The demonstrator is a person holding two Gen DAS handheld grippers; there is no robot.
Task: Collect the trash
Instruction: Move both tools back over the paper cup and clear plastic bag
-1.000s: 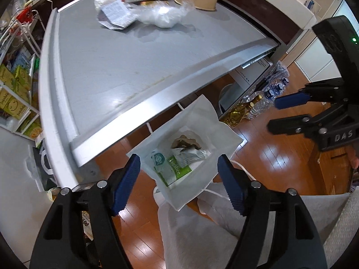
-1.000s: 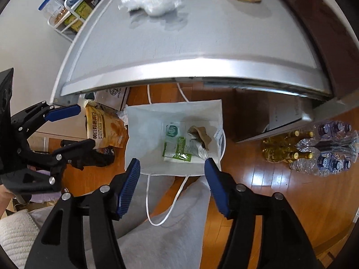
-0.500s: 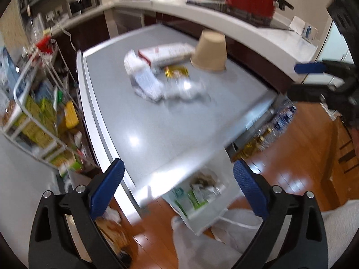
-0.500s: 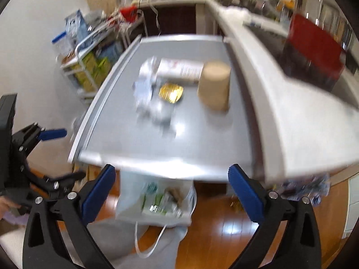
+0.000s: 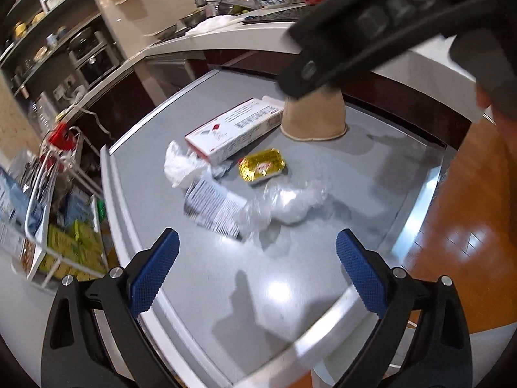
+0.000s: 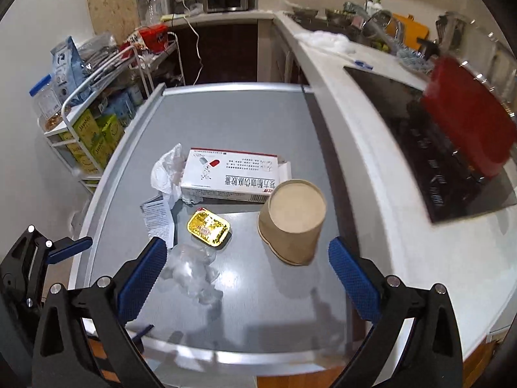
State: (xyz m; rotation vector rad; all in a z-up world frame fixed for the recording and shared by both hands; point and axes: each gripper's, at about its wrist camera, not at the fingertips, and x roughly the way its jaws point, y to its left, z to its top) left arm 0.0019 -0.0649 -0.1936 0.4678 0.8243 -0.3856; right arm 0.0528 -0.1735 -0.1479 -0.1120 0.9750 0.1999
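Note:
Trash lies on a grey table (image 6: 245,123): a white medicine box (image 6: 229,179), an upturned brown paper cup (image 6: 295,220), a gold foil packet (image 6: 208,228), crumpled clear plastic (image 6: 194,270), a white crumpled wrapper (image 6: 166,174) and a printed leaflet (image 6: 158,220). The left wrist view shows the same box (image 5: 236,129), cup (image 5: 315,116), foil packet (image 5: 262,165) and clear plastic (image 5: 284,203). My right gripper (image 6: 247,258) hangs open over the table's near half, with nothing between its blue pads. My left gripper (image 5: 257,255) is open and empty too, above the table's front edge.
A wire rack (image 6: 90,123) of boxes and bags stands left of the table. On the right runs a white counter (image 6: 355,129) with a black cooktop (image 6: 420,168) and a red pot (image 6: 468,119). Wooden floor (image 5: 468,242) shows past the table's right edge.
Both grippers rose from over the white bag on the floor to above the table. Their jaws spread wider. The bag dropped out of view and the pile of trash came into it.

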